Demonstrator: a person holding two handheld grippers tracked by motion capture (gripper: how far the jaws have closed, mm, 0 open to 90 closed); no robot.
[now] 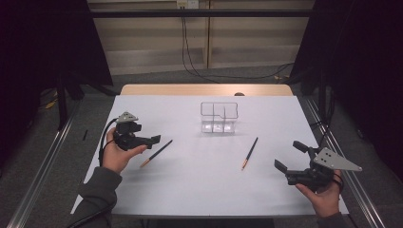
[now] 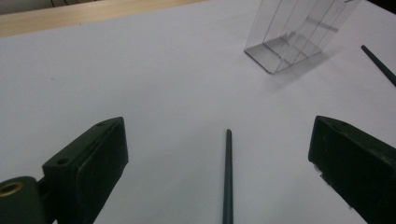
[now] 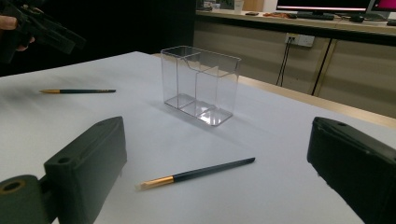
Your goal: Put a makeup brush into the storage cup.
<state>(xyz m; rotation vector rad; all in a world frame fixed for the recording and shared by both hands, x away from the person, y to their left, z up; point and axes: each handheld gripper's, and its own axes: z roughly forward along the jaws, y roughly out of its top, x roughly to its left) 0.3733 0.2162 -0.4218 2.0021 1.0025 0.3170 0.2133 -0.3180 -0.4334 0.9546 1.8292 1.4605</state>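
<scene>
Closest to the person, the right gripper (image 1: 288,155) hangs over the near right corner of the white table (image 1: 199,190), jaws spread wide with nothing between them. Just ahead of it lies a thin dark brush with a gold ferrule (image 3: 196,174), flat on the table, pale tip toward the person. Over on the other side the left gripper (image 1: 153,140) is wide open too, hovering right above a second dark, slim brush (image 1: 156,153); in the left gripper view that brush's handle (image 2: 228,177) runs up between the jaws, not touched by either. Further back, mid-table, stands a clear plastic holder with divided compartments (image 1: 218,117), upright and well apart from both brushes.
</scene>
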